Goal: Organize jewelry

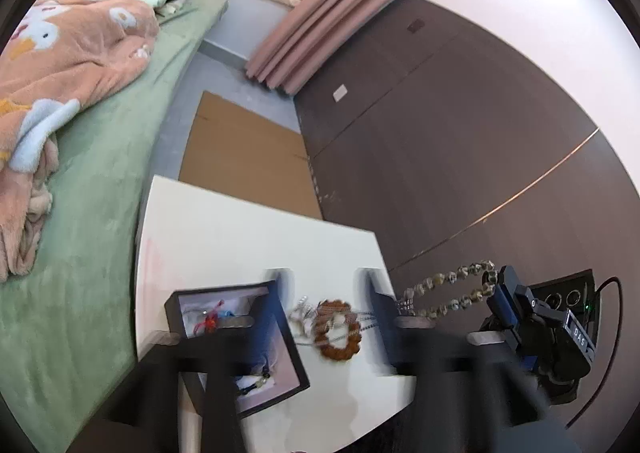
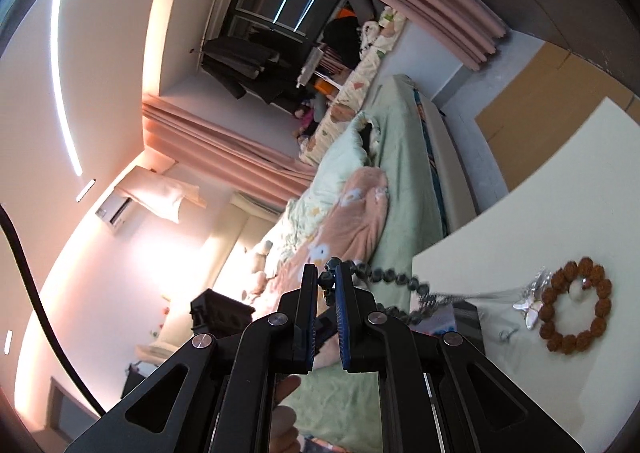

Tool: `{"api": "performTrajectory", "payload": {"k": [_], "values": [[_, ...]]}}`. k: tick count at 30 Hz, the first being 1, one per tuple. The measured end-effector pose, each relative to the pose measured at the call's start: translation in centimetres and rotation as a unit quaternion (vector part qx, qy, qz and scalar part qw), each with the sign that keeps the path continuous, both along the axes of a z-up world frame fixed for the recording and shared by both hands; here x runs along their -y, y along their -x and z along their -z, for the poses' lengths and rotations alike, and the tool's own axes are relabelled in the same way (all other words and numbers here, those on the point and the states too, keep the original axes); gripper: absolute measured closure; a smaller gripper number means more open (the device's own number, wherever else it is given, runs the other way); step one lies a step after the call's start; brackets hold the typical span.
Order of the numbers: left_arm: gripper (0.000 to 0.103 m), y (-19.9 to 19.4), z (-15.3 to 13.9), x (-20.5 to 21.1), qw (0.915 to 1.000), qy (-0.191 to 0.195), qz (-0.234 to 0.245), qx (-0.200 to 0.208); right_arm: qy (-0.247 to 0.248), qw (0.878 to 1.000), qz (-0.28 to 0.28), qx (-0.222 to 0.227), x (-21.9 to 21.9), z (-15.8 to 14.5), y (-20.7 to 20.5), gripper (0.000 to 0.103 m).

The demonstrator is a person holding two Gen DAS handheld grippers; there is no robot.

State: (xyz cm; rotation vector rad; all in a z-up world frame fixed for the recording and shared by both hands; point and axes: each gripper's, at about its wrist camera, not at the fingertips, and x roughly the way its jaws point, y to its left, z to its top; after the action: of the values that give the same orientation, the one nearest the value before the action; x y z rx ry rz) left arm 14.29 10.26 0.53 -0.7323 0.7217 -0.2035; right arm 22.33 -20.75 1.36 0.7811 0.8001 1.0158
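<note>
On the white bench point(image 1: 224, 237) I see a brown bead bracelet point(image 1: 337, 333) lying flat beside a small silver piece point(image 1: 303, 313). My left hand-held gripper point(image 1: 324, 293) stands wide apart over the bracelet with nothing between its fingers. At its left sits an open black jewelry box point(image 1: 236, 345) holding a red-corded item. My right hand-held gripper point(image 2: 323, 281) is pinched narrow on a grey-green bead strand point(image 1: 452, 289), which hangs stretched toward the bench edge.
</note>
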Motion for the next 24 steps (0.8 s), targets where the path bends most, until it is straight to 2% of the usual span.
{"api": "performTrajectory", "payload": {"k": [2,13,24], "values": [[0.027,0.3,-0.4,-0.2,0.9999,0.004,-0.007,0.015,-0.007,1.0,-0.003,0.002,-0.2,-0.6,-0.1,0.093],[0.027,0.1,-0.8,-0.8,0.9997,0.003,-0.012,0.022,-0.03,0.998,-0.015,0.058,-0.7,-5.4,1.1,0.093],[0.027,0.5,-1.1,-1.7,0.9991,0.021,-0.022,0.03,-0.019,0.995,-0.011,0.092,-1.0,-9.0,1.6,0.093]]}}
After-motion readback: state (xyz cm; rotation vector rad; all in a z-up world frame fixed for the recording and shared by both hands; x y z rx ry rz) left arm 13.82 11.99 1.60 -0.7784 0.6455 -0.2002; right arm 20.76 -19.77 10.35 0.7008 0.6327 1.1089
